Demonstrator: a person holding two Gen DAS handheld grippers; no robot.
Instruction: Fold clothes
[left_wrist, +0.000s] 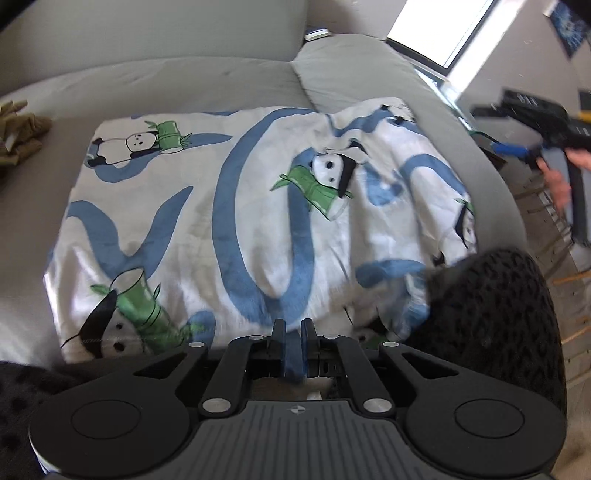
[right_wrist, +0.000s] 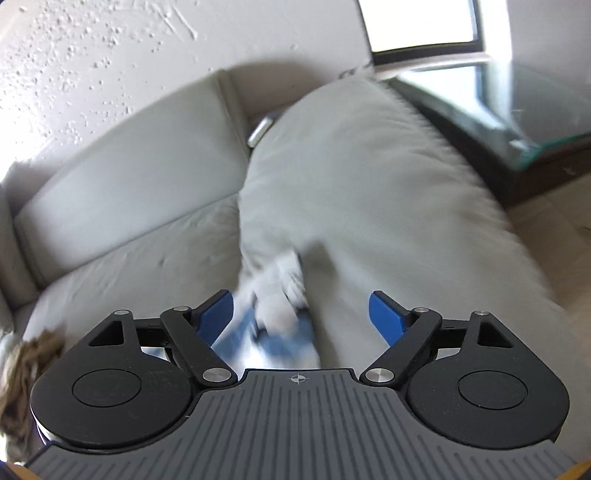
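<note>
A white cloth with blue swirls and panda-and-bamboo prints (left_wrist: 236, 229) lies spread on a grey sofa seat (left_wrist: 177, 85). My left gripper (left_wrist: 293, 332) is shut on the cloth's near edge, with blue fabric pinched between its jaws. My right gripper (right_wrist: 301, 314) is open, its blue pads (right_wrist: 384, 317) wide apart. A blurred corner of the same cloth (right_wrist: 277, 306) lies between and below them, over the sofa armrest (right_wrist: 369, 192). The right gripper also shows in the left wrist view (left_wrist: 546, 125), far right, held by a hand.
An olive-brown garment (left_wrist: 18, 133) lies on the seat at left; it also shows in the right wrist view (right_wrist: 26, 362). A dark knitted item (left_wrist: 495, 325) sits at the near right. A glass table (right_wrist: 517, 110) stands beyond the armrest.
</note>
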